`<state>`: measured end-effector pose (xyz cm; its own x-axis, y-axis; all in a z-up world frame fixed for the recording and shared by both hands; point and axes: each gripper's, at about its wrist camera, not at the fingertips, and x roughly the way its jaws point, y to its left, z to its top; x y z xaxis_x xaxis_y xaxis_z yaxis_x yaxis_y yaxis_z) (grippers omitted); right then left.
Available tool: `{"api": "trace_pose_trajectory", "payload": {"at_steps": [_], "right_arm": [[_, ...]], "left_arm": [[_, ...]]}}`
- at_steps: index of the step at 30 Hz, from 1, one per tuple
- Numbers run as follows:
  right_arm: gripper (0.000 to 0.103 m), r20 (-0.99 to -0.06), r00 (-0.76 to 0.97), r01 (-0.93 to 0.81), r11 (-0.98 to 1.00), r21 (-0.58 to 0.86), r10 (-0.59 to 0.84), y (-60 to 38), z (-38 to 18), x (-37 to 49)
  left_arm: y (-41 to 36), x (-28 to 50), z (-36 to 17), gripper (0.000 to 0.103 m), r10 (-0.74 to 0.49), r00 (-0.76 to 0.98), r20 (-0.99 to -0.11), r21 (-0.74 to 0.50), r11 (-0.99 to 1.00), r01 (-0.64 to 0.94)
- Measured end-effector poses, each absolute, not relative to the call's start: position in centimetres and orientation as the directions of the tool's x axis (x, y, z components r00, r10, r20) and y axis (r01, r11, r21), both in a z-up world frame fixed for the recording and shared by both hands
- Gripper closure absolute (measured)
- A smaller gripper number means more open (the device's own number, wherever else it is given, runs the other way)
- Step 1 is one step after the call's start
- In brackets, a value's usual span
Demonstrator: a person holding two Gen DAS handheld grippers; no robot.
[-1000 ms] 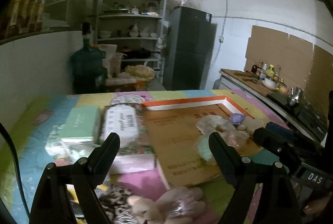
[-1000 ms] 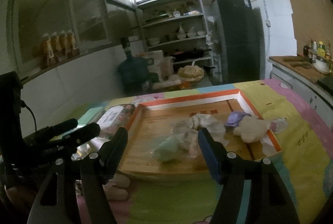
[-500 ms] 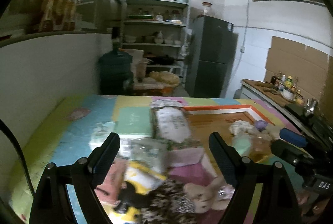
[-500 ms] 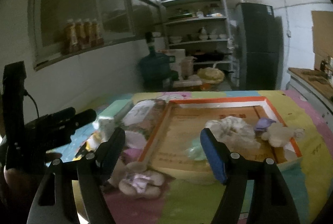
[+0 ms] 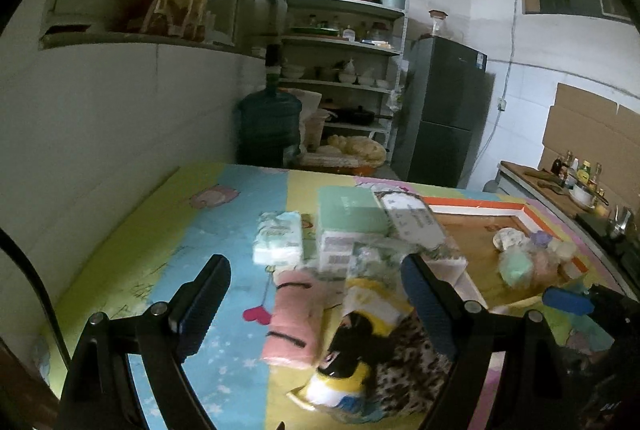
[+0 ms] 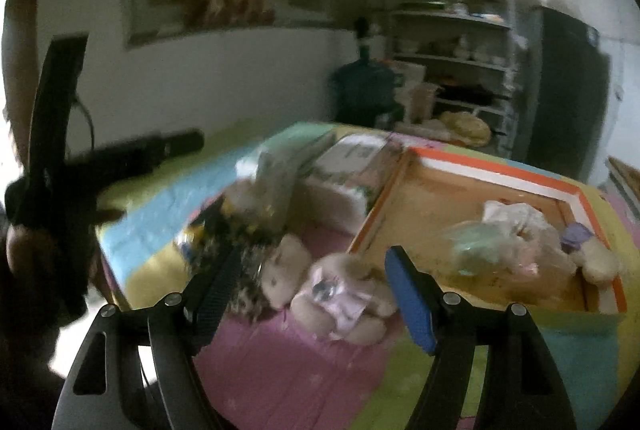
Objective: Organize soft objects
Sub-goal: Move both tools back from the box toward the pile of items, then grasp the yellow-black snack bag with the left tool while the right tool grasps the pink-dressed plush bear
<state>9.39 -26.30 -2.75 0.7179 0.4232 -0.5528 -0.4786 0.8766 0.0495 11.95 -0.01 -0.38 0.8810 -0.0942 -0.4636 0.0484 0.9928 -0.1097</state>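
Note:
My left gripper (image 5: 316, 294) is open and empty above a pink rolled towel (image 5: 294, 318) and a leopard-print plush (image 5: 384, 362). Tissue packs (image 5: 278, 240) and a green pack (image 5: 348, 214) lie behind them. My right gripper (image 6: 310, 290) is open and empty above a beige plush bear in a pink dress (image 6: 340, 300). The orange-rimmed cardboard tray (image 6: 496, 170) holds a bagged green soft thing (image 6: 472, 238), a white one (image 6: 516, 214) and a cream plush (image 6: 596, 258). The tray also shows in the left wrist view (image 5: 476, 204).
The table has a colourful cartoon cloth (image 5: 224, 198). A white wall runs along its left side. A water jug (image 5: 268, 126), shelves (image 5: 344, 42) and a dark fridge (image 5: 444, 110) stand beyond the far edge. The left gripper shows at the left of the right wrist view (image 6: 132, 150).
Both grippers have swung left and pulled back from the tray. The pile of plush toys and towels has come into view under them. Both stay open.

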Motion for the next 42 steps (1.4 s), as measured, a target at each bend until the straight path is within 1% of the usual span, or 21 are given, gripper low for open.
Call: {"api": "trace_pose_trajectory", "payload": {"at_steps": [3,8,13,18,21,23,25,27,31,35,38,42], "right_arm": [[0.027,-0.595,0.705,-0.48,0.877,0.001,0.386,-26.1,-4.0,9.7],[0.027,-0.65,0.674,-0.481,0.876,-0.026,0.35,-26.1,-5.7,10.6],[0.027,-0.688,0.649,-0.494,0.868,-0.056,0.325,-25.7,-7.3,11.7],[0.027,-0.706,0.634,-0.505,0.86,-0.071,0.315,-25.3,-8.0,12.6],[0.026,-0.724,0.615,-0.507,0.86,-0.058,0.313,-25.2,-8.1,12.6],[0.026,-0.743,0.576,-0.518,0.855,-0.009,0.341,-25.2,-8.0,12.2],[0.026,-0.762,0.52,-0.525,0.848,0.071,0.386,-25.6,-7.9,11.3],[0.026,-0.757,0.496,-0.541,0.833,0.115,0.426,-25.6,-7.7,10.4],[0.026,-0.725,0.391,-0.61,0.749,0.257,0.567,-25.9,-7.0,9.0],[0.026,-0.722,0.44,-0.582,0.782,0.224,0.534,-27.0,-6.4,8.9],[0.026,-0.707,0.464,-0.563,0.794,0.231,0.534,-27.8,-6.1,9.0],[0.026,-0.668,0.47,-0.596,0.766,0.241,0.577,-28.1,-5.1,8.1]], "left_arm": [[0.8,11.4,-0.8,0.016,-0.098,0.881,-0.462,-0.119,0.992,0.048],[1.7,11.1,-1.4,0.016,-0.107,0.881,-0.461,-0.145,0.988,0.044],[2.4,11.3,-2.0,0.016,-0.113,0.873,-0.474,-0.164,0.986,0.039],[3.0,11.4,-2.5,0.016,-0.106,0.87,-0.482,-0.168,0.985,0.026],[3.3,11.7,-2.6,0.016,-0.103,0.867,-0.488,-0.171,0.985,0.021],[3.3,11.7,-2.7,0.016,-0.104,0.867,-0.487,-0.171,0.985,0.022],[3.3,11.7,-2.7,0.016,-0.106,0.866,-0.488,-0.173,0.985,0.023],[3.2,11.9,-2.8,0.016,-0.113,0.864,-0.49,-0.178,0.984,0.028],[2.8,12.2,-3.2,0.016,-0.131,0.857,-0.498,-0.182,0.982,0.044],[2.6,12.0,-3.3,0.016,-0.135,0.856,-0.5,-0.18,0.982,0.049],[2.6,12.0,-3.4,0.016,-0.129,0.857,-0.499,-0.18,0.983,0.043],[2.9,12.0,-3.5,0.016,-0.122,0.857,-0.501,-0.18,0.983,0.035]]}}
